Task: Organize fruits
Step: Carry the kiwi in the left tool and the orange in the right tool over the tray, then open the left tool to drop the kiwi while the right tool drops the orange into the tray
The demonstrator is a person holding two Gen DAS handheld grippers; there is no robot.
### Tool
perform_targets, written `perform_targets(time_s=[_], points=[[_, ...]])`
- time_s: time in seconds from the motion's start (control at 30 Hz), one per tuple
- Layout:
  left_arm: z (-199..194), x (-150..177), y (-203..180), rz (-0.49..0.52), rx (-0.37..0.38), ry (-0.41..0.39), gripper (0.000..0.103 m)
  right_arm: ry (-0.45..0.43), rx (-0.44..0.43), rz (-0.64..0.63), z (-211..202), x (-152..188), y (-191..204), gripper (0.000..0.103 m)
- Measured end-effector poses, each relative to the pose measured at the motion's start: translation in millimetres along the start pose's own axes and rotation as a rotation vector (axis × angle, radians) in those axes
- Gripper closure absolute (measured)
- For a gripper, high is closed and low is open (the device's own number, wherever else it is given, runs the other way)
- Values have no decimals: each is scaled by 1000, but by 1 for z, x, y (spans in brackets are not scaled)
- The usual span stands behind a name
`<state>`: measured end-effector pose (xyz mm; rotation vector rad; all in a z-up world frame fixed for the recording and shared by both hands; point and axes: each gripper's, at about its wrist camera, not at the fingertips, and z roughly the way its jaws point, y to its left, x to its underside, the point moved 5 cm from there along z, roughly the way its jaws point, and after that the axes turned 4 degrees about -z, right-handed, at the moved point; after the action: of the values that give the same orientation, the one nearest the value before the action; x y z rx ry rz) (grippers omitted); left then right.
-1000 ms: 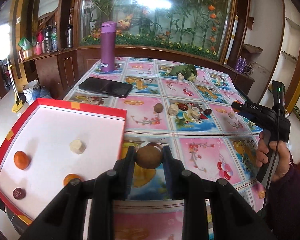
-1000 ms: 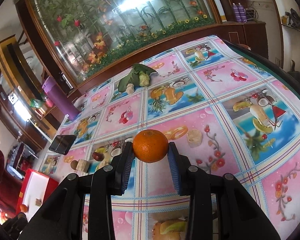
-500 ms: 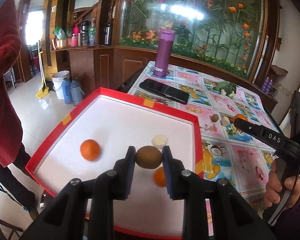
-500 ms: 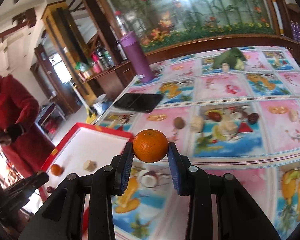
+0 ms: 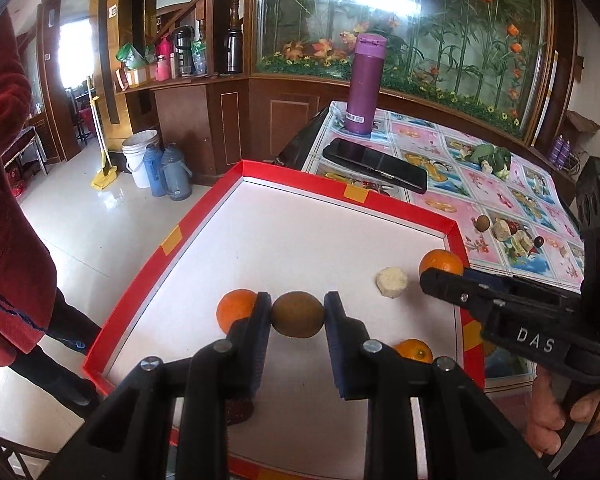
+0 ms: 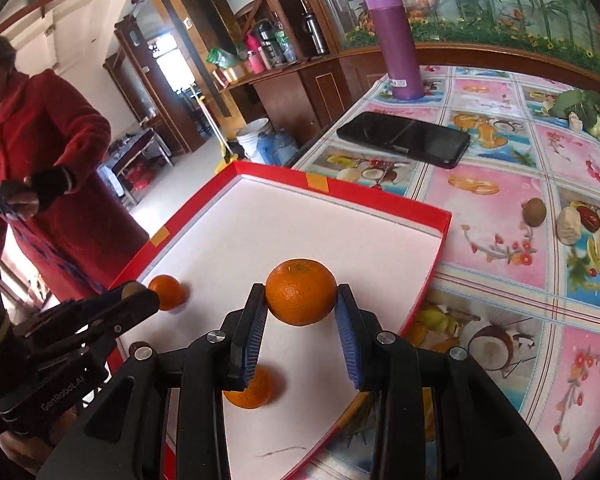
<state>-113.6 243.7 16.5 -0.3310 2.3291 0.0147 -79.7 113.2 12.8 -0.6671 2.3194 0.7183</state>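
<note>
My left gripper [image 5: 297, 316] is shut on a brown kiwi [image 5: 297, 314] and holds it above the red-rimmed white tray [image 5: 204, 216]. My right gripper [image 6: 301, 300] is shut on an orange [image 6: 301, 291] over the tray's right part [image 6: 436, 236]; the orange also shows in the left wrist view [image 5: 440, 261]. In the tray lie two oranges [image 5: 233, 312] [image 5: 414, 351], a pale peeled piece [image 5: 391, 281] and a dark red fruit [image 5: 239, 410]. A kiwi [image 6: 536, 211], a pale piece [image 6: 569, 224] and a red date [image 6: 588, 216] lie on the tablecloth.
A black phone [image 6: 404, 138] and a purple flask [image 6: 396, 42] stand on the table beyond the tray. Green vegetables [image 6: 580, 110] lie at the far right. A person in a red coat [image 6: 48, 152] stands left of the tray, off the table edge.
Both grippers have moved left over the tray, each still holding its fruit. The right gripper with the orange now hangs above the tray's right part.
</note>
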Motion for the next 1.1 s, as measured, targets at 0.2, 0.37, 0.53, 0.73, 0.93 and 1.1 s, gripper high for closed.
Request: perform_targets(time_s=[0.2, 0.37, 0.53, 0.73, 0.93, 1.1], points=[[14, -4, 0, 30, -39, 25, 74, 54, 1, -27, 10, 8, -1, 70], [20, -4, 4, 39, -66, 36, 74, 69, 2, -38, 16, 11, -3, 70], [24, -4, -2, 68, -74, 51, 74, 78, 9, -62, 18, 12, -2, 69], [25, -2, -7, 89, -81, 65, 73, 64, -42, -33, 13, 8, -7, 59], [24, -4, -9, 66, -84, 74, 66, -17, -80, 20, -7, -1, -22, 59], [16, -6, -18, 46, -72, 61, 52, -60, -45, 83, -27, -4, -53, 59]])
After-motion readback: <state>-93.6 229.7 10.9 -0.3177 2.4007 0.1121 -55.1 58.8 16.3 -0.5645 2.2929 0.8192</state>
